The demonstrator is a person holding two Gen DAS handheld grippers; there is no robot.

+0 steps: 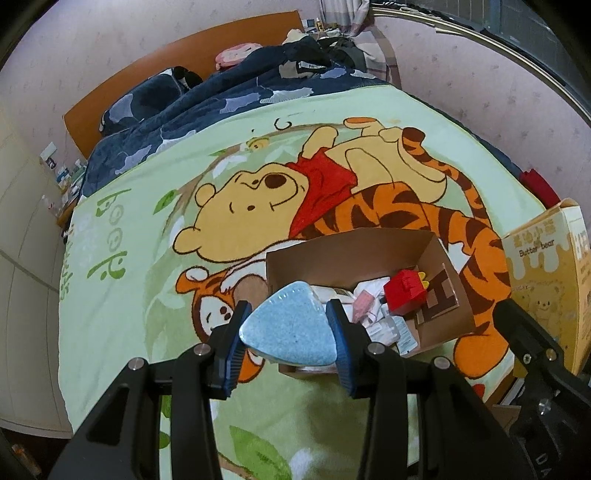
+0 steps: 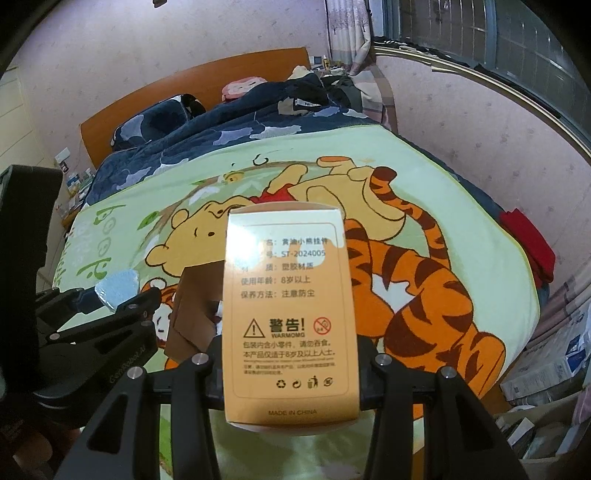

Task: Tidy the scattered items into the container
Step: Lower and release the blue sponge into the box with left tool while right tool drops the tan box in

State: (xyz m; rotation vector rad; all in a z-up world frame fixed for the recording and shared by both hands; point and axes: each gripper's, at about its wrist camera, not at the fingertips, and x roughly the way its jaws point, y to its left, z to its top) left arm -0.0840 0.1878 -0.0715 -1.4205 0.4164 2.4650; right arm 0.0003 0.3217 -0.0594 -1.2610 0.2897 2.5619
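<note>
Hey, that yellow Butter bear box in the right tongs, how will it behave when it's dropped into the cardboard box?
The Butter bear box looks like thin printed card, so probably light and easily dented by the right tongs. Its glossy face may slip. Tall and flat, it would likely topple onto the clutter in the cardboard box.

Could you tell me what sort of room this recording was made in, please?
Most likely a bedroom at home: a bed with a wooden headboard, a dark blue duvet and a cartoon blanket serves as the work surface, with a curtained window beyond.
</note>
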